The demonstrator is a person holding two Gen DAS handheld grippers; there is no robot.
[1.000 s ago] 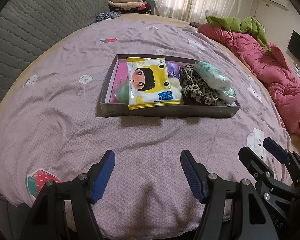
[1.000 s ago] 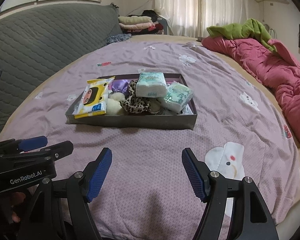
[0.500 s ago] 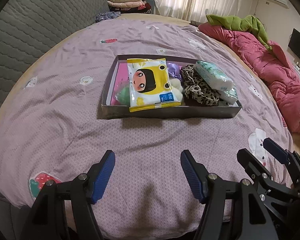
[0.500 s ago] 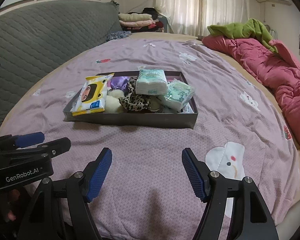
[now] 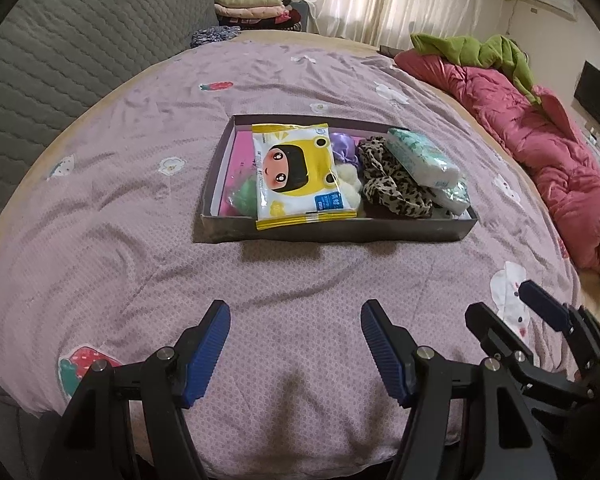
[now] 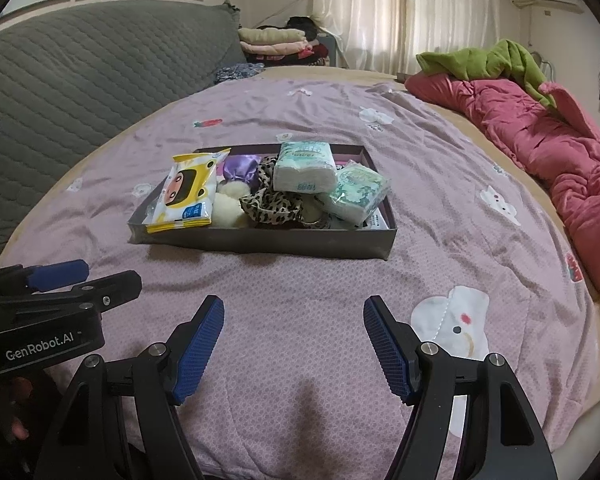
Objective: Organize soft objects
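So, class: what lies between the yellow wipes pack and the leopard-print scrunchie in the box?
In the right wrist view, cream fluffy pom-poms sit between wipes pack and scrunchie.

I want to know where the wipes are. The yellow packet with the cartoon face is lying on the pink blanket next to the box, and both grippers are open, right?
Not quite. The yellow packet lies in the box, its end hanging over the near wall, as the left wrist view shows. The left gripper and right gripper are indeed open.
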